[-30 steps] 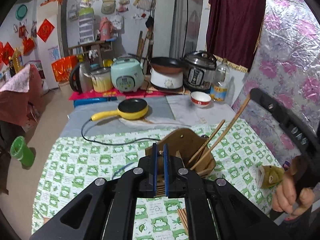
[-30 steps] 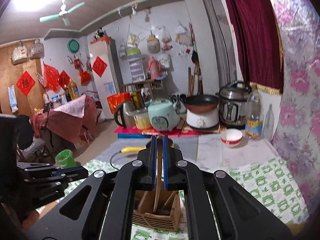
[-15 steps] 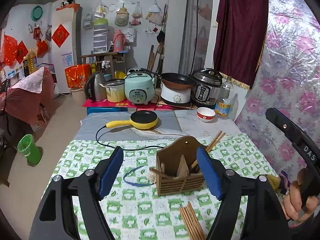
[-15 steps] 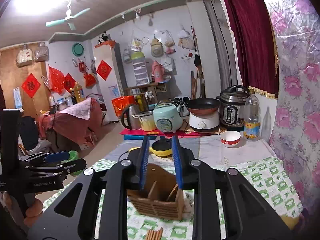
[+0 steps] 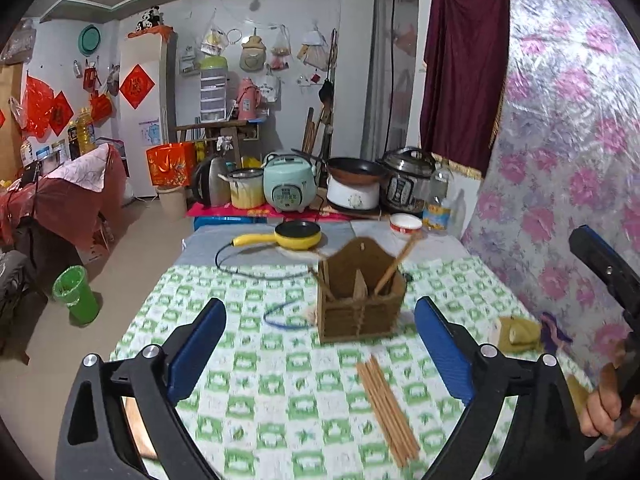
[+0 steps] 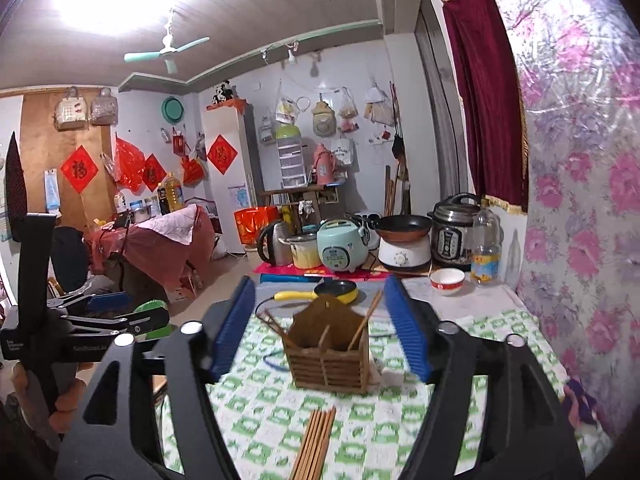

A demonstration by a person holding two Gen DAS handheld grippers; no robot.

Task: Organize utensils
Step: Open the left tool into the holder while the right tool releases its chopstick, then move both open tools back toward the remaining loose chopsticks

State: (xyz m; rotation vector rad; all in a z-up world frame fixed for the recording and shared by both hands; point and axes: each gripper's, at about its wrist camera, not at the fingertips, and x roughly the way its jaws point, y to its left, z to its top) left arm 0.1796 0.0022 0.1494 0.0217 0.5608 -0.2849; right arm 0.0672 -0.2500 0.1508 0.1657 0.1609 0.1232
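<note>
Both tools gape empty, the chopsticks [image 6: 314, 444] lying lengthwise just ahead of the right tool [image 6: 320, 330], nearer than the holder [image 6: 326, 356].

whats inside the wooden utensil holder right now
The wooden holder has chopsticks leaning out of its right compartment and one stick out of the left. Its walls hide the compartment bottoms.

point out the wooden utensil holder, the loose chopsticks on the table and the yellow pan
wooden utensil holder [image 5: 358, 314], left wrist view, front slatted wall
loose chopsticks [image 5: 386, 402], left wrist view, middle of the bundle
yellow pan [image 6: 336, 291], right wrist view, pan body
</note>
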